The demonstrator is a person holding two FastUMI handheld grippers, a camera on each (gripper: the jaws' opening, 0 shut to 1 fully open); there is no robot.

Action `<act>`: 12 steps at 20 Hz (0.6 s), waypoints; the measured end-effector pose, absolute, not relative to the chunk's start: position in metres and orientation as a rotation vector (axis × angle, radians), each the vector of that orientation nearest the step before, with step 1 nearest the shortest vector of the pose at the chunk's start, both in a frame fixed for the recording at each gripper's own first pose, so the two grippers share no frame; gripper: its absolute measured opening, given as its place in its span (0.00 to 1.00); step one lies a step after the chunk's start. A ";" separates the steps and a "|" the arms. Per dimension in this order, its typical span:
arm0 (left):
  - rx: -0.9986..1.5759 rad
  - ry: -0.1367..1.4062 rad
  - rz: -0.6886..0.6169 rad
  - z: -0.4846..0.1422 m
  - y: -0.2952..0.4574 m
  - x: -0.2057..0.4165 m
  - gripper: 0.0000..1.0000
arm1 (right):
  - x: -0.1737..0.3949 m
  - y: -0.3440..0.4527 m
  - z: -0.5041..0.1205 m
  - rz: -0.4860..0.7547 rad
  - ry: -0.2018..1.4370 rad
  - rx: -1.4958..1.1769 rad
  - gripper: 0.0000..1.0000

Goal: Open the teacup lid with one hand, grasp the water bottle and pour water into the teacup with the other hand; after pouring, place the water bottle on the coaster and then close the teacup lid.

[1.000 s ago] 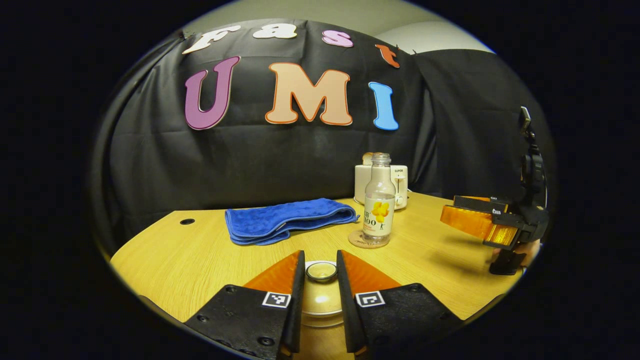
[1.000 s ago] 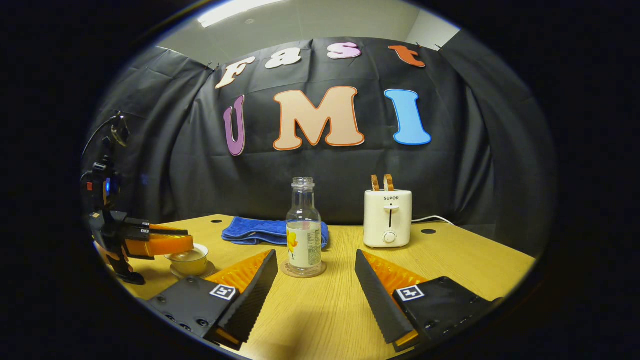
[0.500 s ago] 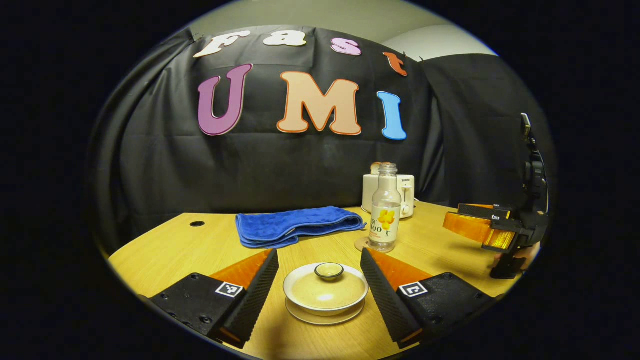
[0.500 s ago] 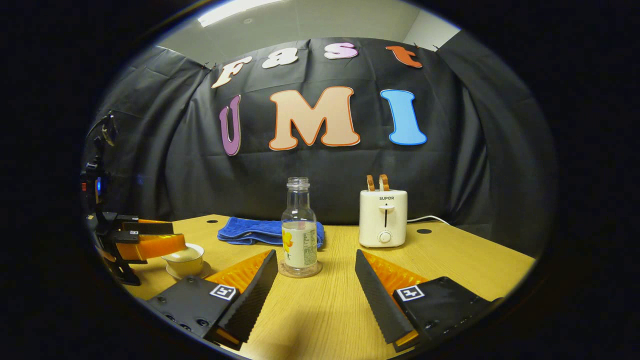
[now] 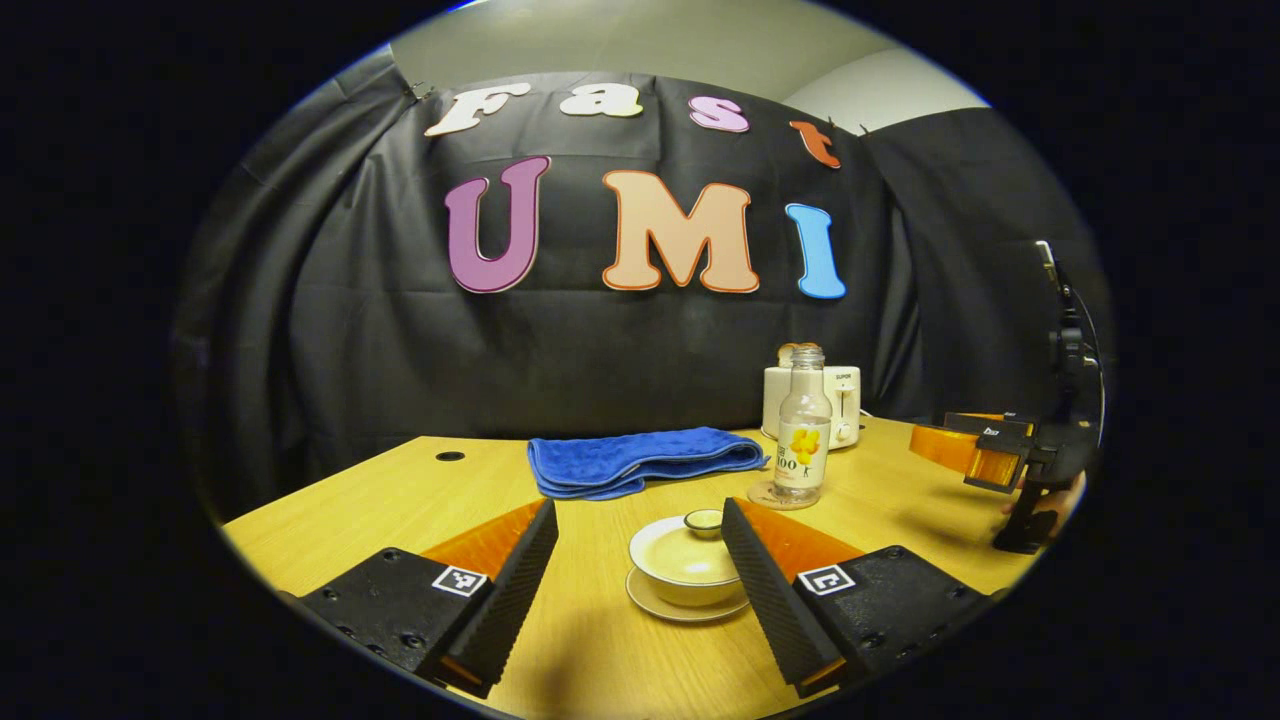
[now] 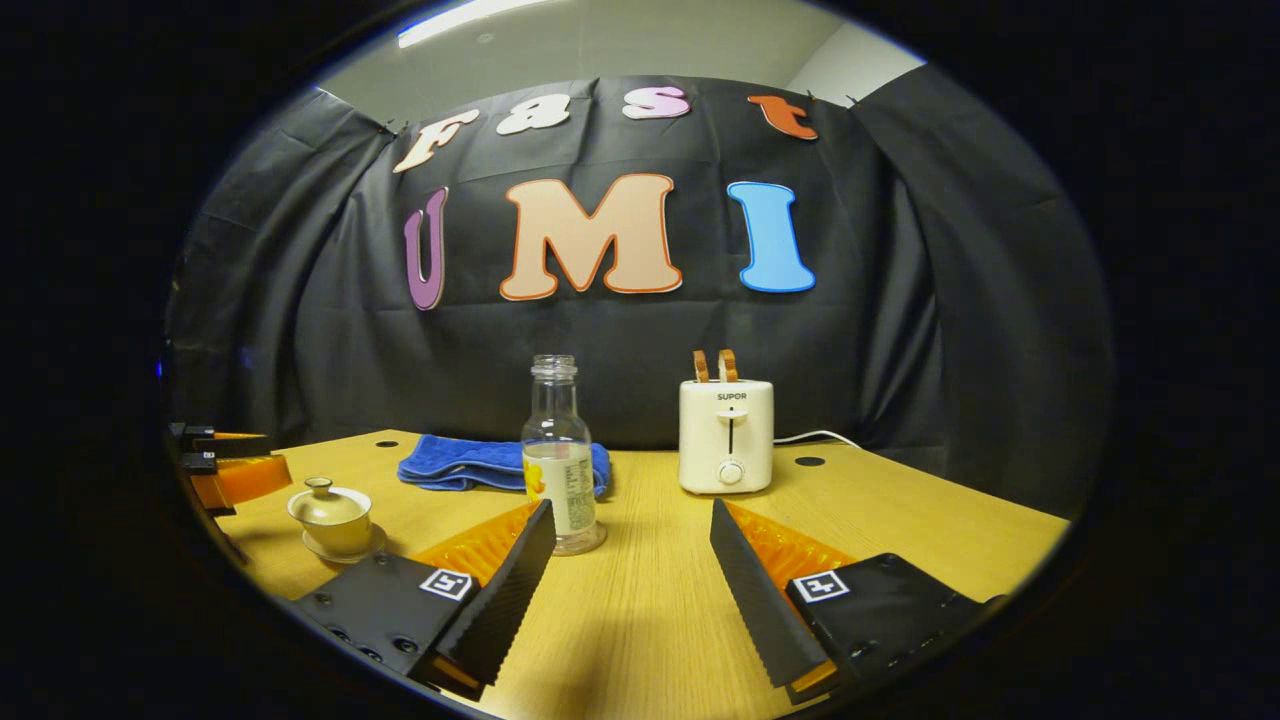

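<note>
Wooden tabletop (image 5: 400, 500) before the black cloth wall. Teacup (image 5: 686, 567) with lid (image 5: 703, 519) seated, on its saucer (image 5: 680, 607), near the front edge, ahead of the left gripper (image 5: 640, 560), its fingers released and touching nothing. Water bottle (image 6: 558, 455) upright on the coaster (image 5: 770, 496), uncapped, partly filled, just beyond the right gripper (image 6: 632, 575), fingers likewise spread and empty. Folded blue towel (image 5: 645, 460) and white toaster (image 6: 727, 436) behind the bottle
</note>
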State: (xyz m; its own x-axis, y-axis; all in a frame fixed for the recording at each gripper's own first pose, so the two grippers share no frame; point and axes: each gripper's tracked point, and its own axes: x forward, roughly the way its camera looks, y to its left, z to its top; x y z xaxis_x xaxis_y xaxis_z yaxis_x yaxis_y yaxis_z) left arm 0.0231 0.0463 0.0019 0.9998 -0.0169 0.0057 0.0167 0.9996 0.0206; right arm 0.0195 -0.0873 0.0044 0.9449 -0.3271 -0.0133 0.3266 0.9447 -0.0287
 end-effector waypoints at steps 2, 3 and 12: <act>0.021 -0.005 0.026 0.001 0.056 0.021 0.96 | 0.015 -0.094 0.004 -0.367 0.016 -0.028 0.99; 0.021 -0.004 0.048 0.001 0.061 0.020 0.96 | 0.014 -0.098 0.005 -0.382 0.016 -0.029 0.94; 0.027 -0.002 0.258 0.001 0.100 0.010 0.96 | 0.006 -0.109 0.006 -0.449 0.012 -0.033 0.99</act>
